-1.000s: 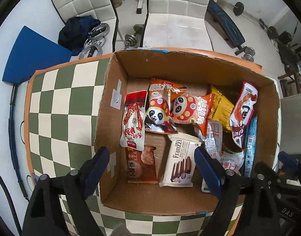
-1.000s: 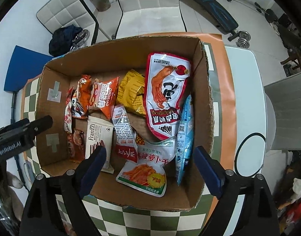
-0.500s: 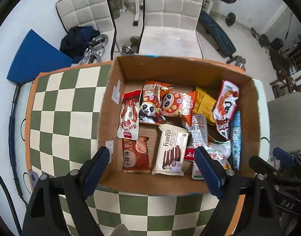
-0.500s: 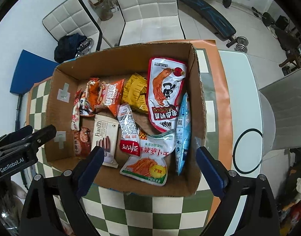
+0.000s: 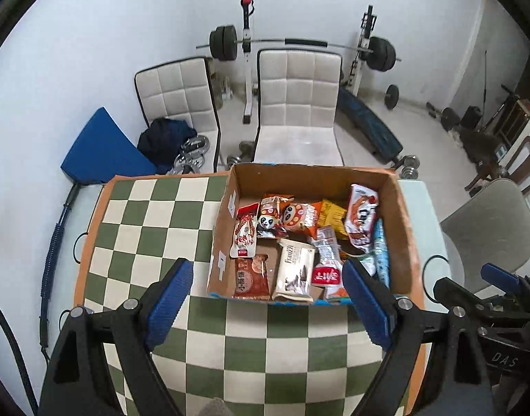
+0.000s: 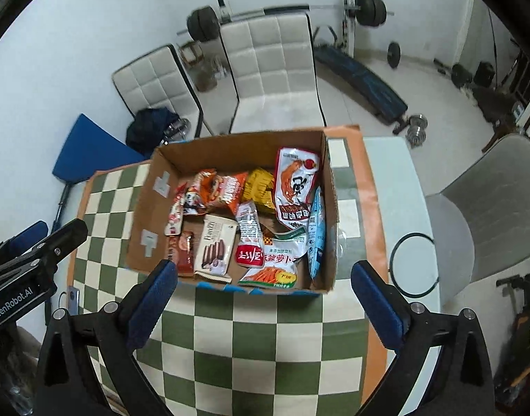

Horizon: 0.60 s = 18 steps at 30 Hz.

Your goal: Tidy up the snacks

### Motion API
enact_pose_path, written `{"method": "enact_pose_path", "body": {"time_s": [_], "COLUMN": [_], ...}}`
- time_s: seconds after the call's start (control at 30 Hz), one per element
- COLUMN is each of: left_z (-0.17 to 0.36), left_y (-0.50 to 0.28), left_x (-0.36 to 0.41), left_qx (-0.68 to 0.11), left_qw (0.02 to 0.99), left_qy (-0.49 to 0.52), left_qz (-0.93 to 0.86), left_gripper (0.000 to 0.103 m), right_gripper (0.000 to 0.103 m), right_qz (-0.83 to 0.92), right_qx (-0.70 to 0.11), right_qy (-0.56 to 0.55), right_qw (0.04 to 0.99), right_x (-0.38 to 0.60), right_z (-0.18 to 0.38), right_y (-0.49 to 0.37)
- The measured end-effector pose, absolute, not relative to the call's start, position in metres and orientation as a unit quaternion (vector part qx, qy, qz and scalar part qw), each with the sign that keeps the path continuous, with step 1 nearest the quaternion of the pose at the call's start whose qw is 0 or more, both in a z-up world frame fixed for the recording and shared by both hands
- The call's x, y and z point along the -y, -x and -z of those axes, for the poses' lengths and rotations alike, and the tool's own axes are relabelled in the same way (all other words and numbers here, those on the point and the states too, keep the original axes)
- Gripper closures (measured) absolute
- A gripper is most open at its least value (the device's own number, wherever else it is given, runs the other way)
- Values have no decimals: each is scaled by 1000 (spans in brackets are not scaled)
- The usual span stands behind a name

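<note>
A cardboard box point(image 5: 401, 228) point(image 6: 150, 204) stands on the green-and-white checked cloth point(image 5: 150, 228) point(image 6: 251, 339) and holds several snack packets. Among them are a white Franzzi wafer pack point(image 5: 294, 270) point(image 6: 214, 244), a red-and-white pouch point(image 5: 362, 215) point(image 6: 296, 187), panda-print bags point(image 5: 275, 218) and a carrot pouch point(image 6: 275, 260). My left gripper point(image 5: 268, 298) hangs open above the box's near edge, nothing between its blue pads. My right gripper point(image 6: 265, 298) is also above the near edge, its jaws opening, empty. Each gripper shows at the edge of the other's view.
Two white padded chairs point(image 5: 296, 104) point(image 6: 271, 69) stand behind the table, with a barbell rack point(image 5: 299, 45) and weights beyond. A blue mat point(image 5: 102, 152) leans at the left. A grey chair point(image 5: 490, 222) point(image 6: 483, 201) stands at the right. A black ring point(image 6: 415, 263) lies on the white table edge.
Both grippers have risen and drawn back from the box, which now looks smaller and farther. More of the room shows. The right jaws have spread a little wider.
</note>
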<state>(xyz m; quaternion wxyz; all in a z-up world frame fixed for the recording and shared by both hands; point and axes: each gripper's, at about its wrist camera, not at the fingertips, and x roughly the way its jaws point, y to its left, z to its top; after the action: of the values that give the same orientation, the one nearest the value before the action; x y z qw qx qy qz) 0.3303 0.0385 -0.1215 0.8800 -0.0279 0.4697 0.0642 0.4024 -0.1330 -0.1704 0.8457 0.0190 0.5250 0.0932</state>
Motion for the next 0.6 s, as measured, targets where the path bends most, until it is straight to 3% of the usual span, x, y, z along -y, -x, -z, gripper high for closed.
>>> {"method": "enact_pose_path", "body": {"time_s": [0.1, 0.6], "left_z": [111, 57], "left_y": [-309, -222], "left_x": [-33, -17], "left_qx": [-463, -417], "left_qw": [884, 907], "left_qy": [29, 35], "left_qz": [-59, -46], "left_gripper": [4, 2], "right_gripper": [0, 0], "right_qz": [-98, -93], "right_qx": [-509, -432], "right_qy": [-30, -7], "right_qw": [854, 897], "right_x": [139, 162], "right_z": [150, 64], "right_y": [-377, -266]}}
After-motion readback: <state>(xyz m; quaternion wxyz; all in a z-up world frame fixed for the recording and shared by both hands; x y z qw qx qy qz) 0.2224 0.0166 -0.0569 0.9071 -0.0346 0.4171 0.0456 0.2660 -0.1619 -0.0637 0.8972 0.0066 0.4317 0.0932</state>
